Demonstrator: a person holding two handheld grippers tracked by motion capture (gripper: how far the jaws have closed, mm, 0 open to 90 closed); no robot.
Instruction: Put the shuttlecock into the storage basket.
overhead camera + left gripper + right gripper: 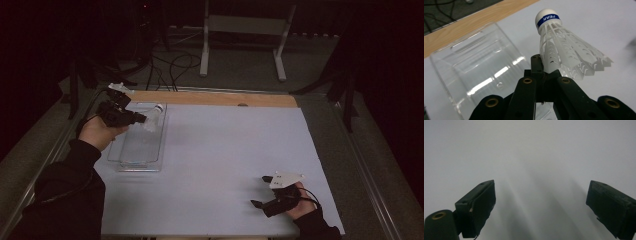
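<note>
A white plastic shuttlecock (564, 47) with a blue band on its cork is pinched by its skirt in my left gripper (544, 67), which is shut on it. In the high view the shuttlecock (154, 118) hangs over the right rim of a clear plastic tray (132, 159), with my left gripper (140, 119) held above the tray's far end. The tray (474, 75) lies below and left of the jaws. My right gripper (261, 191) rests near the table's front right, open, its jaws wide apart over bare white surface (539, 202).
A white sheet (225, 155) covers the table, with a wooden strip (215, 98) along the far edge. Beyond the table are cables (170, 65) on the floor and a white stand (245, 35). Metal rails run along both table sides.
</note>
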